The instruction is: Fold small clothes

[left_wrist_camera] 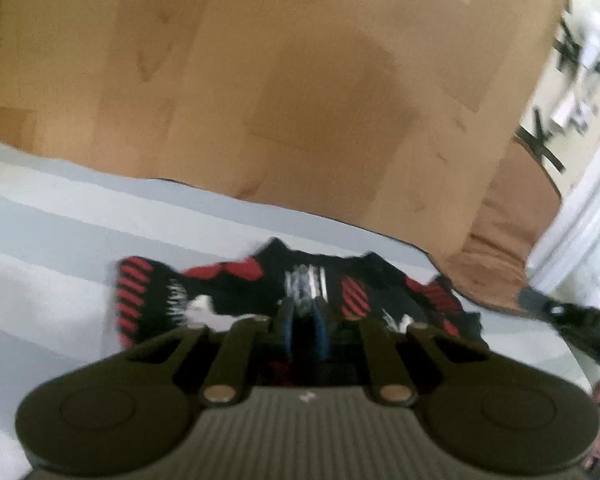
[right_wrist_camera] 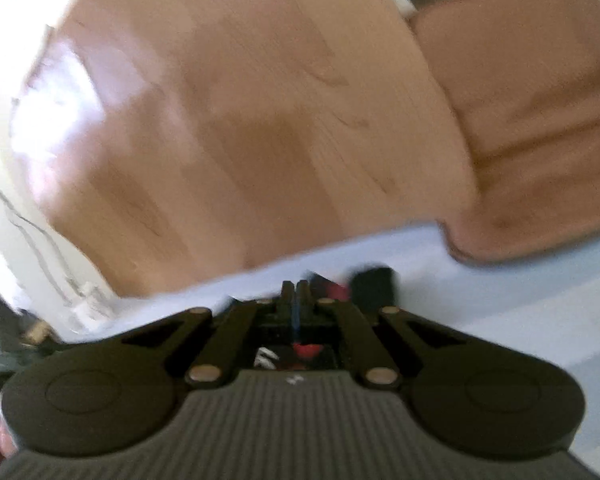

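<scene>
Your left gripper [left_wrist_camera: 305, 316] has its jaws clenched on the one small garment [left_wrist_camera: 236, 292] in view, a black piece with red stripes and white marks. It lies crumpled on the pale striped bed [left_wrist_camera: 60, 232], near the edge, with the wooden floor [left_wrist_camera: 260, 80] beyond. From the left wrist view, cloth sits between the blue-lined fingers [left_wrist_camera: 287, 320], and the garment spreads to both sides of them.

Your right gripper [right_wrist_camera: 295, 292] also has its jaws pressed tight together. Scraps of the same black and red cloth show just past the tips and beneath the linkage, but blur keeps you from telling whether any fabric is pinched there.

Both views are smeared by motion. A brown cushion [right_wrist_camera: 532, 120] lies on the floor by the bed's corner. No container appears.
</scene>
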A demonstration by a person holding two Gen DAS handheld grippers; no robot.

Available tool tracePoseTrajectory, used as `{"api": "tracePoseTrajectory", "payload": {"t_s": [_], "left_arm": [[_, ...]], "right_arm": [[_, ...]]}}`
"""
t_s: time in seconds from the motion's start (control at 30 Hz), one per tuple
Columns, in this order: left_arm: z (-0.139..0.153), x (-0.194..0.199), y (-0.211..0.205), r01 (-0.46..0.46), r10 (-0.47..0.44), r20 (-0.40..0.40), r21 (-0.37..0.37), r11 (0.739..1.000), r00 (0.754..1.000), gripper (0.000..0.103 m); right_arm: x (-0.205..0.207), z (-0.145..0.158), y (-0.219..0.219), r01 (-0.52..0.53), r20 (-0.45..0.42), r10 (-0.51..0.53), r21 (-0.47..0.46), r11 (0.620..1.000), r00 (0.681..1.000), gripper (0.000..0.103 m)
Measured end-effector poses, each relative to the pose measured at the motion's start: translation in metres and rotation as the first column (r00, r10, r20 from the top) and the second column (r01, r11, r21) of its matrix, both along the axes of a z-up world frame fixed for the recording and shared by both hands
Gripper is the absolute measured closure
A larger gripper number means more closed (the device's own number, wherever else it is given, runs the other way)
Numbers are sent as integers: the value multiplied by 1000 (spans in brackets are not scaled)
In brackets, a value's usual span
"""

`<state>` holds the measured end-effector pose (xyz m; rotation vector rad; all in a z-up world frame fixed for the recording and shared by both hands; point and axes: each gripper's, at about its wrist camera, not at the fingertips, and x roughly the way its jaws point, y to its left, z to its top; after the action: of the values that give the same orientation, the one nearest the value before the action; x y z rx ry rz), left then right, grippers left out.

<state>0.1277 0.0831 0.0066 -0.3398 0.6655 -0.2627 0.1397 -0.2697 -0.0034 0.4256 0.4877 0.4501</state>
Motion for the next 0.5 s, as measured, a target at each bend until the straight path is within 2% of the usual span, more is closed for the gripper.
{"api": "tracePoseTrajectory", "payload": {"t_s": [0.07,0.13,0.17,0.2,0.23,0.27,0.33,0.37,0.4,0.43,0.47,0.5], "left_arm": [[10,-7,3,-4,3,27,30,1000,1000,78],[22,-18,1,22,-27,72,69,997,997,58],[28,-26,-5,34,-46,108,114,993,993,55],[33,-36,-17,57,-88,153,197,979,984,53],[33,-43,-30,71,-124,179,277,958,976,53],[32,-51,-45,81,-166,197,377,923,966,53],[22,-64,-76,94,-250,213,556,826,945,53],[13,-68,-89,112,-295,201,619,777,934,53],[7,-70,-98,126,-320,185,656,744,929,59],[2,-69,-103,130,-327,173,675,726,929,70],[-4,-66,-107,128,-324,162,689,713,932,75],[-10,-59,-112,110,-304,157,701,704,940,88]], "right_arm": [[-1,10,8,-30,14,30,-18,999,999,100],[-2,13,12,-58,14,58,-18,998,998,97],[-4,13,12,-62,11,62,-20,998,998,96],[-1,11,14,-55,6,55,-27,998,998,96],[-1,7,12,-46,-2,46,-33,998,999,95],[1,2,11,-32,-19,32,-37,999,999,95],[3,-8,7,-10,-77,7,-31,999,997,95],[4,-13,4,-1,-100,-2,-26,1000,995,94],[4,-17,0,9,-116,-12,-25,1000,993,93],[3,-19,-2,17,-125,-21,-29,999,992,91],[3,-22,-5,27,-135,-31,-34,999,990,89],[3,-25,-8,37,-149,-41,-31,999,988,89]]}}
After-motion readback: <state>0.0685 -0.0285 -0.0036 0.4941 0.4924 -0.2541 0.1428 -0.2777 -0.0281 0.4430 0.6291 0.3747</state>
